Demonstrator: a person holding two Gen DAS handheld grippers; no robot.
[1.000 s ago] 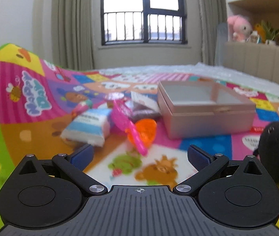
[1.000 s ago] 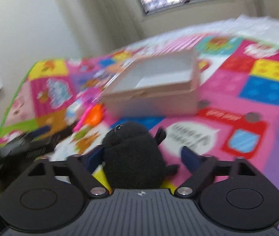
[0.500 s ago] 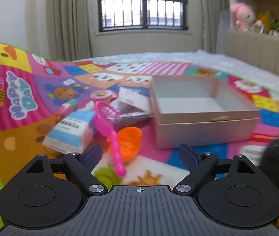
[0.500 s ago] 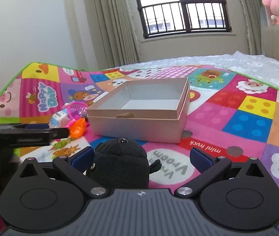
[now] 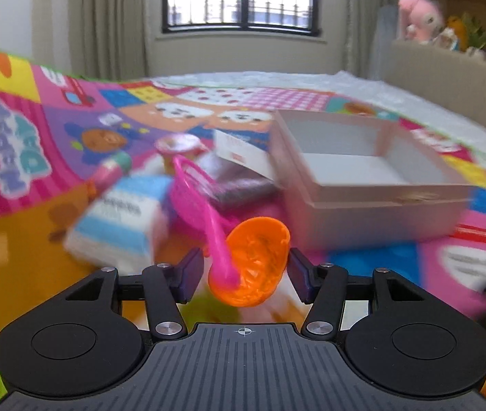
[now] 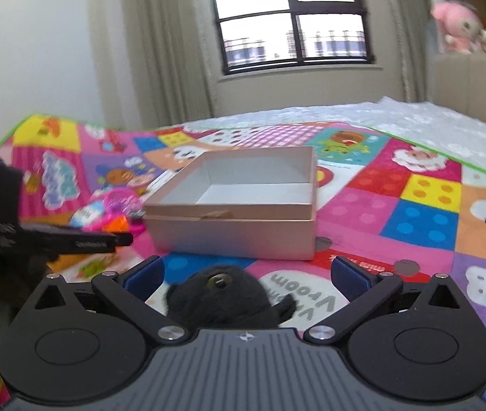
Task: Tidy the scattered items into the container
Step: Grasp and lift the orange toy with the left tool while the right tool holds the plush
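- left gripper (image 5: 245, 270) clamped on orange bowl (image 5: 253, 263), pink scoop (image 5: 205, 219) touching it
- right gripper (image 6: 244, 275) spread wide, black plush (image 6: 222, 299) between, ungripped
- box (image 6: 239, 205) mid-mat (image 6: 414, 212)

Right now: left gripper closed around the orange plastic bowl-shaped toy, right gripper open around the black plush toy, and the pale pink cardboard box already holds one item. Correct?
Not quite. The pale pink cardboard box is empty; the right wrist view shows its bare white inside. The rest stands: the left gripper is closed around the orange plastic bowl-shaped toy, and the right gripper is open around the black plush toy.
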